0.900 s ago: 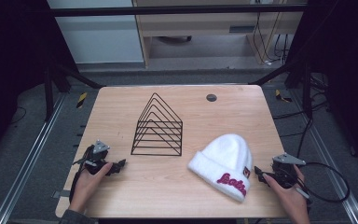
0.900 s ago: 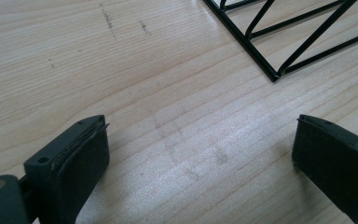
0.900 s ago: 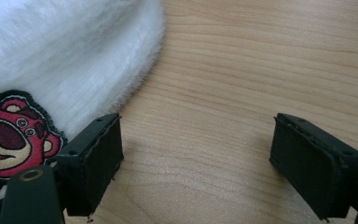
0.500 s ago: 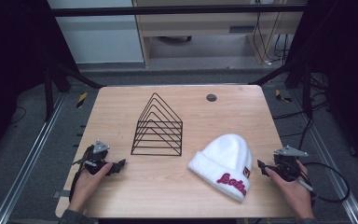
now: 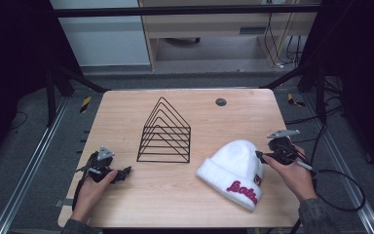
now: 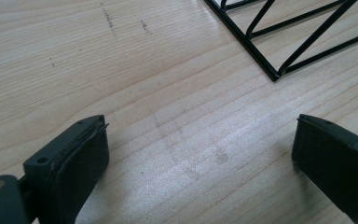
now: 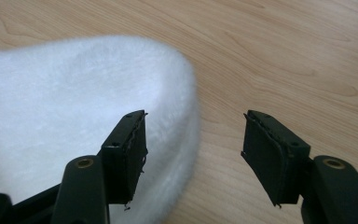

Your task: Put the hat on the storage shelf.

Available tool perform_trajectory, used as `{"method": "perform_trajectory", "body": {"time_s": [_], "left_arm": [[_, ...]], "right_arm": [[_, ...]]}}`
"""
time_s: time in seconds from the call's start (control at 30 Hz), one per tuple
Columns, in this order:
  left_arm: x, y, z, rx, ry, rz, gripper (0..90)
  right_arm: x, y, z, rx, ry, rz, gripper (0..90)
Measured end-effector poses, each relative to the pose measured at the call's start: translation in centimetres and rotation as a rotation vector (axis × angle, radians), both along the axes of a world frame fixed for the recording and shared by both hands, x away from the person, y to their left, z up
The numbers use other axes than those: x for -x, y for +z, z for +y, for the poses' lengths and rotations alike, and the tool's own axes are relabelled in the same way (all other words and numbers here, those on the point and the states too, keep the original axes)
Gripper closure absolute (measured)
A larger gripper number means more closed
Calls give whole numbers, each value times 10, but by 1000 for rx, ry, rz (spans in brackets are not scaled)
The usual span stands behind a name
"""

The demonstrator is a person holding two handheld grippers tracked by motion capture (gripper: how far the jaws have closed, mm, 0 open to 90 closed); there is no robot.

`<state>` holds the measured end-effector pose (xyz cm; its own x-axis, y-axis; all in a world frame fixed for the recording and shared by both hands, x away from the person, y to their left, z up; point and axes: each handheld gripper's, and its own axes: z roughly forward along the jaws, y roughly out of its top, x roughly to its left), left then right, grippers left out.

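My right claw hovers at the hat, at about 4 o'clock on the table. It is released: in the right gripper view the two pads stand apart with bare wood between them, and the hat's fluffy white crown lies behind and beside the near jaw, its edge just reaching the gap. The pads do not press on it, so nothing is grasped.

The hat is a white knit beanie, lying flat on the table with its folded cuff turned toward 5 o'clock. On the cuff runs dark red script lettering; it is too small and slanted for me to read any word from it. A small dark tag sits on the cuff's end near my right hand, with nothing legible on it either.

My left claw rests at about 8 o'clock, low over the table, also released. In the left gripper view its pads are spread wide over bare wood, with the corner of the rack at about 1 o'clock from them, well apart.

The black wire rack stands at the table's middle, between my two hands. A small dark disc lies flat at about 1 o'clock near the far edge.
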<state>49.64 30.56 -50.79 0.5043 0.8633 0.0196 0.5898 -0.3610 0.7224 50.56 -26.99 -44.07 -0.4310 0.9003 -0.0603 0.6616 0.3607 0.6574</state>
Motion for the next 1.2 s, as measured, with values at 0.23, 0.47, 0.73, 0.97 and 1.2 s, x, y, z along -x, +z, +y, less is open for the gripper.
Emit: {"method": "perform_trajectory", "body": {"time_s": [0.23, 0.47, 0.73, 0.97, 1.2], "left_arm": [[0, 0, 0, 1, 0, 0, 30], [0, 0, 0, 0, -1, 0, 30], [0, 0, 0, 2, 0, 0, 30], [0, 0, 0, 0, -1, 1, 30], [0, 0, 0, 1, -1, 0, 30]], "right_arm": [[-22, -10, 13, -9, 15, 75, 364], [-36, -20, 22, -20, 7, 103, 416], [-43, -31, 24, -27, -11, 138, 457], [-44, -36, 26, -25, 5, 158, 524], [-45, -37, 29, -20, 32, 165, 635]]}}
